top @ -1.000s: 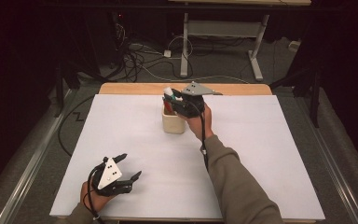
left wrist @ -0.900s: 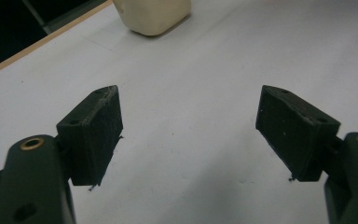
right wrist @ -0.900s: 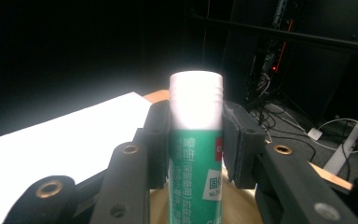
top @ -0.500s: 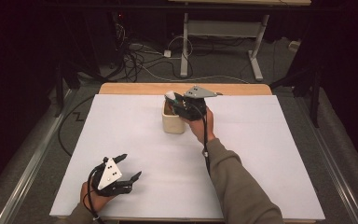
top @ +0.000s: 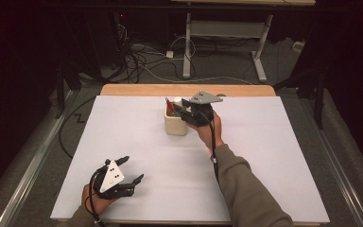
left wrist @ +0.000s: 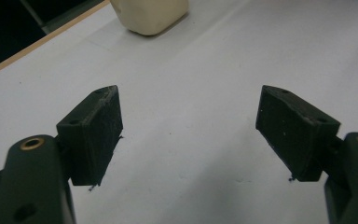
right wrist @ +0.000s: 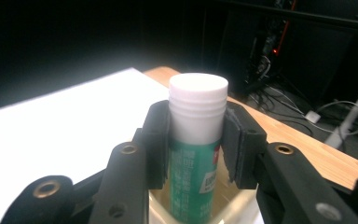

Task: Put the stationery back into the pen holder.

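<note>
A glue stick (right wrist: 198, 112) with a white cap and green body stands upright in a cream cup (top: 176, 125) at the back middle of the table. My right gripper (right wrist: 196, 140) is shut on the stick just below the cap, one pad on each side. In the high view the right gripper (top: 182, 109) sits at the cup's right rim, with the white cap (top: 177, 100) poking above it. My left gripper (top: 131, 169) rests near the front left edge, open with nothing between its jaws. The cup (left wrist: 151, 14) lies far ahead of the left gripper (left wrist: 200, 130).
A white sheet (top: 264, 156) covers the table, and a strip of bare wood (top: 137, 90) shows along the back edge. Cables and a desk frame (top: 189, 52) lie on the dark floor behind the table.
The right gripper with the glue stick has shifted slightly right and down at the cup. The left gripper has not moved.
</note>
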